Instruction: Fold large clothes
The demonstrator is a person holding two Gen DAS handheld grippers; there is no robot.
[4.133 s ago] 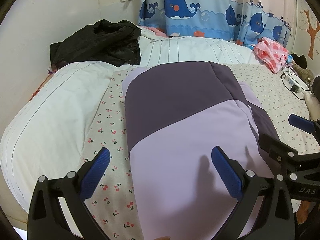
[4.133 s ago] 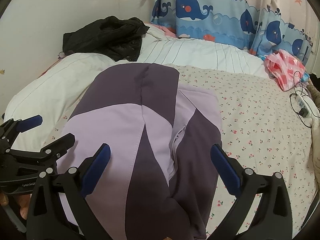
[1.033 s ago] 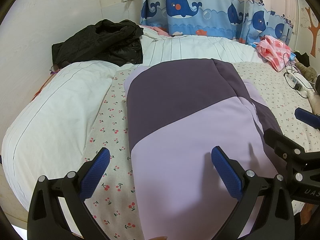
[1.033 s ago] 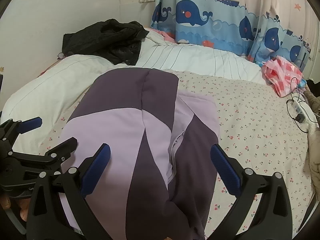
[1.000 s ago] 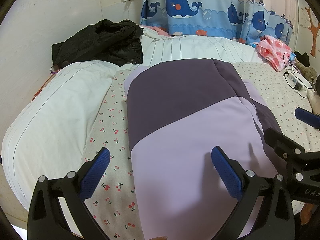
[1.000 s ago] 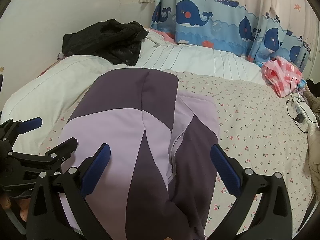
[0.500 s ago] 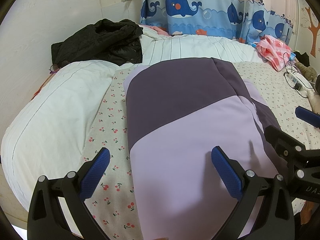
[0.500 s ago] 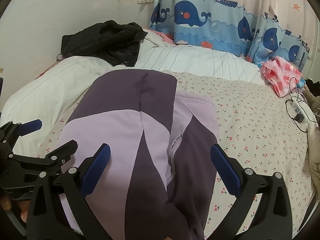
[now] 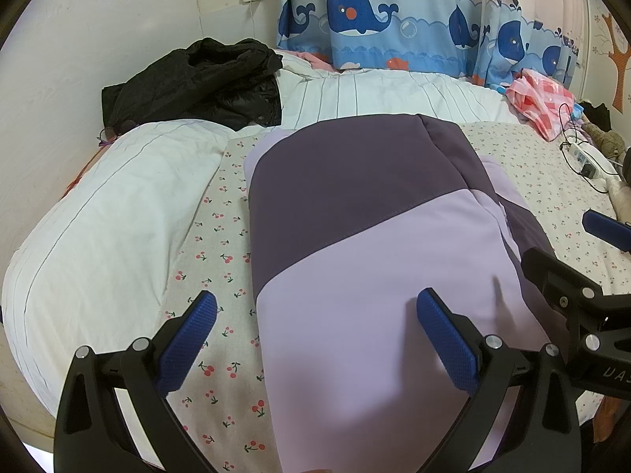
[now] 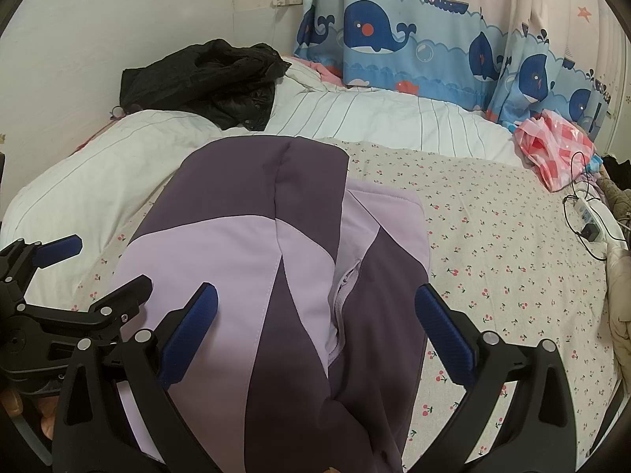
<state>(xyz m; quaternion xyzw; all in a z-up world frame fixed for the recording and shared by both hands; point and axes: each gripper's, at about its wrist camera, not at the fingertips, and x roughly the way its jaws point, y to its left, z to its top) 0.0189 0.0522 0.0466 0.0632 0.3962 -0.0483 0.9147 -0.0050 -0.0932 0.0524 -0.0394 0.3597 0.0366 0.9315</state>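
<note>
A large purple and lilac jacket (image 9: 355, 228) (image 10: 268, 244) lies folded lengthwise on the cherry-print sheet (image 9: 213, 236) (image 10: 493, 236), its zipper edge on the right side. My left gripper (image 9: 315, 327) hovers open over the jacket's near left edge, holding nothing. To its right, above the jacket's near right part, my right gripper (image 10: 315, 327) stands open and empty too. Each gripper shows at the edge of the other's view: the right gripper (image 9: 591, 276) and the left gripper (image 10: 79, 276).
A black jacket (image 9: 193, 79) (image 10: 201, 75) is heaped on the white striped duvet (image 9: 98, 213) (image 10: 374, 118) at the back left. A pink checked bag (image 10: 556, 146) and a power strip with cable (image 10: 587, 216) lie at the right. Whale curtains (image 9: 394, 19) hang behind.
Both grippers have drifted slightly, so the view has shifted a little. The jacket lies as before and both grippers stay open.
</note>
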